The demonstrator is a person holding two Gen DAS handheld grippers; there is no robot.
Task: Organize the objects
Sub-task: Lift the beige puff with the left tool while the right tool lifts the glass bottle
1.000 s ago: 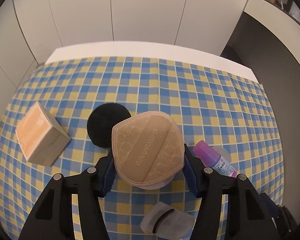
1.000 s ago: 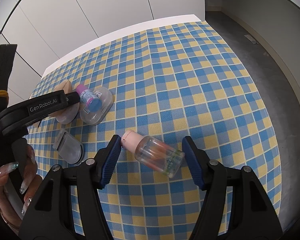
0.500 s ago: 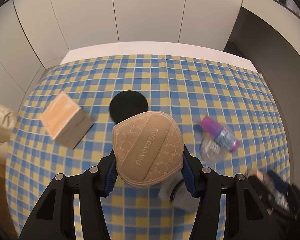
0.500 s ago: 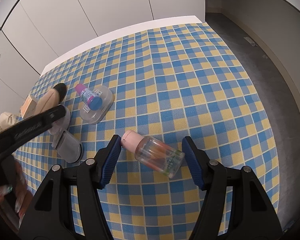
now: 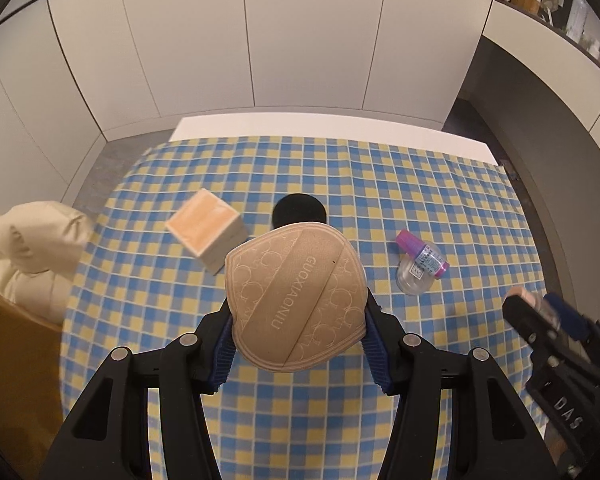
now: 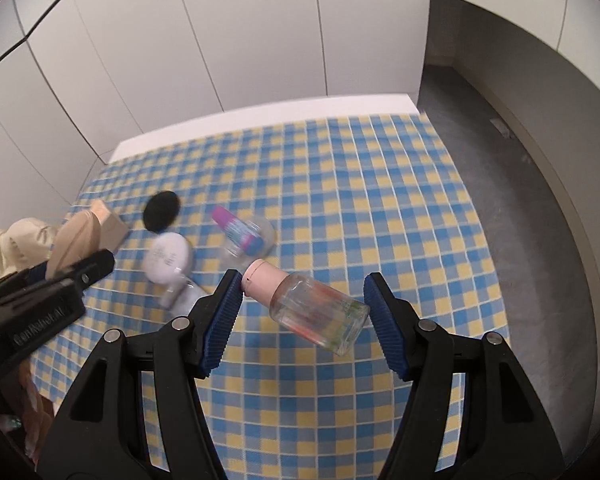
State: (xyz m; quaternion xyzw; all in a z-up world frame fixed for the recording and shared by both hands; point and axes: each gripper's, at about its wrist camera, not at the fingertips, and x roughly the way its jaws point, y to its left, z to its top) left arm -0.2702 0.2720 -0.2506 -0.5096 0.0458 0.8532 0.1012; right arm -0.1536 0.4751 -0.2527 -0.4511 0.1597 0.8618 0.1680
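Left gripper (image 5: 298, 342) fingers clamped on tan pouch (image 5: 296, 300), hiding half the black disc (image 5: 299, 209). Right gripper (image 6: 303, 316) fingers gripping clear bottle (image 6: 318, 312). Beyond, blurred.

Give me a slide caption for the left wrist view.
Left gripper holds a tan embossed puff above the checkered cloth, with a peach box and purple-capped bottle beyond.

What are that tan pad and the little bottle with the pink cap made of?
The tan pad looks like soft, matte faux leather or fabric: embossed circles, stitched-looking bands and lettering. The bottle seems clear, glossy plastic, possibly glass, since the checked cloth shows through it; its pink cap looks like smooth, opaque plastic.
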